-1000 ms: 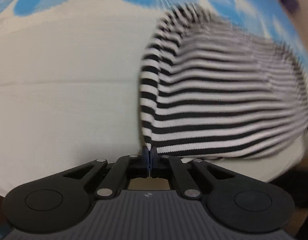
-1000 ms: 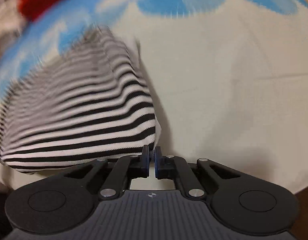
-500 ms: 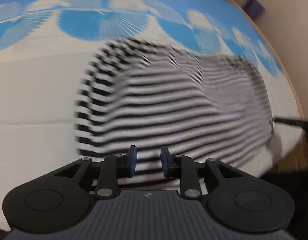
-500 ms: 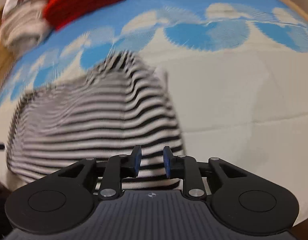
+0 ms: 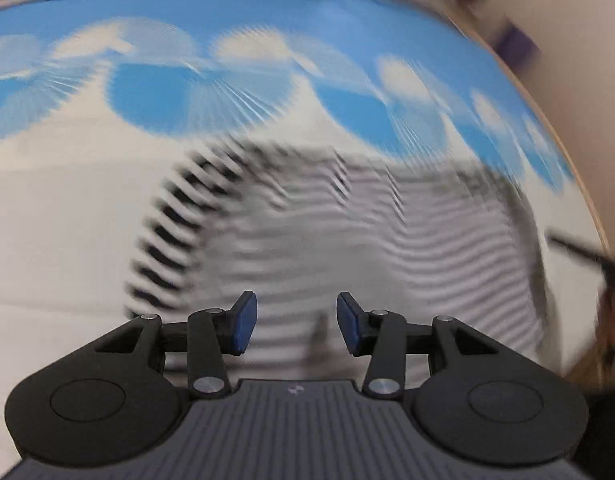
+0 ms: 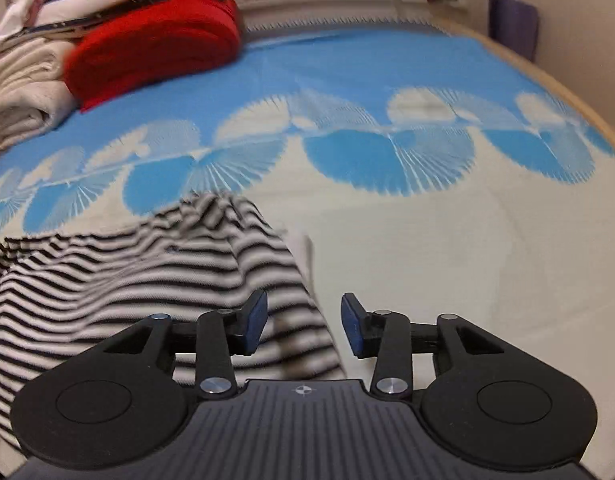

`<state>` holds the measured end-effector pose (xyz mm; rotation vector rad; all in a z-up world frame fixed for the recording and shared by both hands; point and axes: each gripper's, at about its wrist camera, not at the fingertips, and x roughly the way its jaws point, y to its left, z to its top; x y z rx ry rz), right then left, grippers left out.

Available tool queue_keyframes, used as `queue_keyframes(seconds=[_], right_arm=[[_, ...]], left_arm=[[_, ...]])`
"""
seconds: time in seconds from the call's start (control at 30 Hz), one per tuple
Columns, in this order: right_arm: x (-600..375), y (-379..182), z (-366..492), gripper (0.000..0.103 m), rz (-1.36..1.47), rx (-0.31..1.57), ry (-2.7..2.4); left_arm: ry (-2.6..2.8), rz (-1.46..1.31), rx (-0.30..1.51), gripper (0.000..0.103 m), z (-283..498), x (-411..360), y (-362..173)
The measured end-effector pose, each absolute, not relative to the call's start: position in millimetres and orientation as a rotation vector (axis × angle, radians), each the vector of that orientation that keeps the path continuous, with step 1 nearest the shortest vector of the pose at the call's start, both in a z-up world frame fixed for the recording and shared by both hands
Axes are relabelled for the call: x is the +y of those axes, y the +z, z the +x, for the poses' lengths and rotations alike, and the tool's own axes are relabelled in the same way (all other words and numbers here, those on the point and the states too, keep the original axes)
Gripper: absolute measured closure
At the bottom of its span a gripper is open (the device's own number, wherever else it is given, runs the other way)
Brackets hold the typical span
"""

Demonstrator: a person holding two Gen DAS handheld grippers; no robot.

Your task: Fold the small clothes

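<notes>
Both tools, left tool (image 5: 295,330) and right tool (image 6: 303,330), are opening, nothing clamped, above the striped garment (image 6: 147,276) lying on the blue-and-cream cloth (image 6: 427,260), bare to its right.

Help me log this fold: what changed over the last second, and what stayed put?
Both grippers let go: the left gripper and right gripper, a second ago shut on the striped top's near corners, now have their jaws opening with nothing pinched. Both pulled back and tilted up, so more of the bed shows. The top dropped flat onto the blue-and-white cover. The red pile stayed.

b/w striped top (image 6: 119,276) lies rumpled on cream part of blue-patterned bedspread (image 6: 427,240).
</notes>
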<state>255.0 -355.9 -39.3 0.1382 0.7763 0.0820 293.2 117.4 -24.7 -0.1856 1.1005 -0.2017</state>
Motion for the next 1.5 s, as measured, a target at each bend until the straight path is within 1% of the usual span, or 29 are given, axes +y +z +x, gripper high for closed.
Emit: queue_keyframes(seconds=[0.07, 0.13, 0.3, 0.33, 0.37, 0.4, 0.43, 0.47, 0.5, 0.53, 0.57, 0.6, 0.63, 0.67, 0.8, 0.87, 0.9, 0.93, 0.97, 1.0, 1.03, 1.07, 1.1, 1.13, 1.23, 1.37, 1.4, 1.43, 1.5], right_arm=[[-347.9, -43.6, 264.9, 0.057, 0.125, 0.762, 0.094], [-340.7, -50.7, 274.4, 0.056, 0.111, 0.77, 0.086], [-330.4, -58.2, 302.4, 0.057, 0.123, 0.796, 0.067], [-327.3, -61.3, 305.8, 0.063, 0.122, 0.797, 0.073], [-325.5, -61.4, 310.3, 0.073, 0.12, 0.796, 0.081], [-324.4, -61.9, 315.8, 0.098, 0.117, 0.799, 0.093], [-323.3, -62.6, 318.9, 0.102, 0.12, 0.798, 0.099], [-323.1, -61.1, 321.5, 0.102, 0.122, 0.782, 0.095], [-323.0, -58.0, 324.4, 0.102, 0.119, 0.752, 0.08], [-323.8, -54.5, 325.2, 0.102, 0.121, 0.731, 0.072], [-325.4, -51.7, 328.2, 0.102, 0.134, 0.709, 0.061], [-326.7, -50.0, 330.6, 0.102, 0.147, 0.697, 0.05], [-327.9, -48.3, 333.6, 0.102, 0.16, 0.684, 0.037], [-328.8, -46.8, 336.3, 0.102, 0.167, 0.675, 0.025], [-329.9, -45.1, 343.5, 0.102, 0.184, 0.652, -0.009], [-328.2, -48.7, 347.7, 0.102, 0.183, 0.671, -0.011], [-326.4, -54.0, 351.9, 0.1, 0.18, 0.714, 0.004], [-324.4, -60.2, 355.1, 0.097, 0.179, 0.766, 0.025], [-321.4, -70.7, 359.3, 0.094, 0.177, 0.858, 0.056], [-317.8, -79.0, 360.2, 0.089, 0.157, 0.931, 0.069], [-314.1, -82.2, 358.3, 0.085, 0.121, 0.961, 0.058], [-311.6, -79.7, 354.5, 0.082, 0.084, 0.952, 0.049], [-310.7, -74.7, 350.5, 0.074, 0.064, 0.931, 0.043], [-312.7, -66.3, 344.3, 0.068, 0.064, 0.899, 0.035], [-326.9, -40.4, 322.0, 0.067, 0.147, 0.827, 0.021], [-348.1, 13.7, 275.5, 0.067, 0.211, 0.692, 0.048], [-353.4, 27.5, 261.7, 0.065, 0.232, 0.65, 0.058], [-357.0, 38.7, 247.0, 0.061, 0.251, 0.613, 0.071], [-361.8, 53.0, 216.5, 0.059, 0.267, 0.546, 0.087]], left_arm=[[-0.093, -0.196, 1.071, 0.053, 306.7, 126.3, -22.5], [-0.005, -0.198, 1.05, 0.042, 317.0, 133.7, -26.9], [0.051, -0.171, 1.049, 0.04, 338.6, 135.9, -48.5], [0.064, -0.159, 1.052, 0.04, 341.9, 136.9, -52.8], [0.071, -0.153, 1.045, 0.04, 344.6, 136.9, -56.7], [0.077, -0.148, 1.038, 0.041, 347.1, 137.2, -60.0], [0.085, -0.145, 1.036, 0.043, 351.4, 138.4, -65.9], [0.097, -0.145, 1.026, 0.046, 355.0, 139.0, -68.0], [0.111, -0.148, 1.008, 0.052, 359.5, 139.9, -70.0], [0.122, -0.158, 0.992, 0.061, 362.7, 142.5, -70.1], [0.123, -0.173, 0.985, 0.069, 366.4, 145.8, -69.3], [0.115, -0.196, 0.974, 0.083, 369.7, 148.3, -68.2], [0.108, -0.212, 0.96, 0.093, 371.1, 148.8, -66.3], [0.11, -0.214, 0.946, 0.096, 373.2, 148.8, -65.1], [0.138, -0.235, 0.893, 0.096, 379.4, 149.0, -57.9], [0.149, -0.231, 0.962, 0.092, 386.6, 148.3, -65.3], [0.149, -0.244, 1.009, 0.08, 388.2, 148.8, -69.9], [0.128, -0.273, 1.066, 0.061, 389.1, 150.6, -75.4], [0.102, -0.295, 1.105, 0.057, 387.4, 152.3, -78.2], [0.091, -0.296, 1.116, 0.056, 383.3, 153.9, -75.6], [0.086, -0.29, 1.109, 0.054, 379.3, 156.6, -70.6], [0.076, -0.297, 1.094, 0.05, 373.7, 161.8, -64.2], [0.061, -0.325, 1.081, 0.042, 367.1, 169.4, -58.7], [0.044, -0.371, 1.077, 0.035, 359.2, 179.5, -55.2], [0.013, -0.521, 1.136, 0.034, 336.5, 211.0, -58.7], [-0.024, -0.588, 1.203, 0.032, 306.6, 239.0, -70.5], [-0.041, -0.604, 1.223, 0.028, 299.6, 244.0, -75.3], [-0.055, -0.62, 1.235, 0.027, 294.6, 247.6, -80.0], [-0.09, -0.652, 1.252, 0.025, 284.1, 252.9, -89.9]])
